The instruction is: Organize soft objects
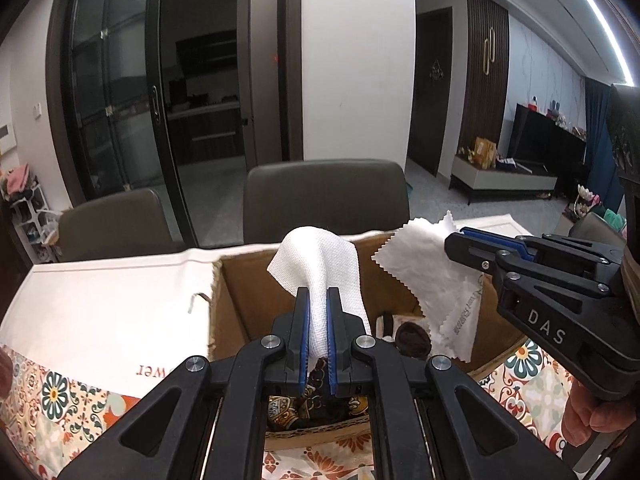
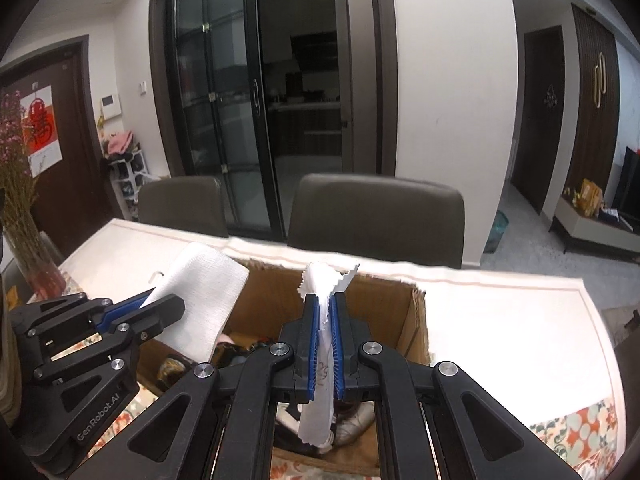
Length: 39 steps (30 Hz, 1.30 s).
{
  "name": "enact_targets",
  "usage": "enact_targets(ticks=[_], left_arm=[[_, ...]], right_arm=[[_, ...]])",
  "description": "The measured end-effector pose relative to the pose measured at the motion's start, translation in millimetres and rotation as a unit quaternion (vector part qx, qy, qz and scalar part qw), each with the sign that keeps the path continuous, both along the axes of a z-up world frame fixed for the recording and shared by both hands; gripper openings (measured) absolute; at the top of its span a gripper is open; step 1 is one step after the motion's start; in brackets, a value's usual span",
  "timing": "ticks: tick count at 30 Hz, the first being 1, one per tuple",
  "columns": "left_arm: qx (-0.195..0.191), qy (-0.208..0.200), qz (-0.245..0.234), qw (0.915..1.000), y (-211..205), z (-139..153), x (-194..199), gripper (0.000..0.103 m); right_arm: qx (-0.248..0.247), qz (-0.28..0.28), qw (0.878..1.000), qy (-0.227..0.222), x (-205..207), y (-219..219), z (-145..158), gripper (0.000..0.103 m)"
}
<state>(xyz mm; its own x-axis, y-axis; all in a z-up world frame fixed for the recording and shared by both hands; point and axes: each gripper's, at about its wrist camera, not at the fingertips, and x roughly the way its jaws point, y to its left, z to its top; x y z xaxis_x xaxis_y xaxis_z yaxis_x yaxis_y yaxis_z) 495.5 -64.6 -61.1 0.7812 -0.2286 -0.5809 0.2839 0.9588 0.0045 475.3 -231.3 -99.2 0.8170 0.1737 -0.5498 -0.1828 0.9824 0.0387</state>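
My left gripper (image 1: 318, 294) is shut on a white woven cloth (image 1: 320, 264) that flops over its tips above an open cardboard box (image 1: 240, 300). To its right, my right gripper (image 1: 460, 236) is shut on a thin white cloth with zigzag edges (image 1: 420, 248), also over the box. In the right wrist view the right gripper (image 2: 325, 300) pinches that zigzag cloth (image 2: 322, 396), which hangs down between the fingers. The left gripper (image 2: 168, 300) with the woven cloth (image 2: 200, 300) sits at the left. Dark and patterned soft items (image 1: 412, 338) lie inside the box (image 2: 384, 312).
The box stands on a table with a white runner (image 1: 100, 304) and a floral tablecloth (image 1: 52, 396). Two dark chairs (image 1: 326, 200) stand behind the table. A vase of dried flowers (image 2: 24, 240) stands at the table's left end. A person's hand (image 1: 596, 412) holds the right gripper.
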Motion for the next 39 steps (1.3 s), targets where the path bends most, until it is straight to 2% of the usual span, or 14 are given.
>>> enact_targets(ticks=[7,12,14,15,16,28,34,36,38,39], left_arm=[[0.011,0.029,-0.008,0.9995,-8.6,-15.4,4.2,0.01],[0.015,0.039,-0.008,0.9991,-10.1,-17.2,3.8,0.023],[0.016,0.04,-0.008,0.999,-9.6,-15.8,4.5,0.028],[0.016,0.038,-0.007,0.9991,-9.5,-15.7,3.1,0.03],[0.016,0.036,-0.005,0.9992,-8.9,-14.1,1.5,0.031],[0.012,-0.003,0.033,0.9994,8.5,19.1,-38.1,0.048],[0.014,-0.014,0.042,0.9989,23.2,36.4,-70.4,0.064],[0.017,-0.023,0.044,0.9986,25.2,40.9,-81.1,0.073],[0.019,-0.028,0.046,0.9984,29.0,45.6,-92.2,0.074],[0.019,-0.031,0.045,0.9983,30.9,47.6,-97.4,0.076]], right_arm=[[0.002,-0.002,0.999,0.042,11.6,-7.2,-24.8,0.008],[-0.004,-0.001,0.998,0.057,13.5,-6.6,-32.5,0.01],[-0.007,-0.006,0.998,0.06,13.1,-7.9,-32.2,0.021],[-0.003,-0.008,0.998,0.061,11.9,-9.4,-31.3,0.034],[-0.003,-0.011,0.998,0.058,10.0,-8.7,-29.3,0.038],[0.004,-0.04,0.999,0.033,-37.2,-12.0,1.8,0.039],[0.014,-0.061,0.998,0.023,-76.1,-0.8,22.3,0.039],[0.014,-0.07,0.997,0.02,-87.5,2.3,28.4,0.039],[0.013,-0.08,0.997,0.016,-100.3,4.0,33.0,0.043],[0.013,-0.087,0.996,0.012,-109.3,6.4,36.5,0.049]])
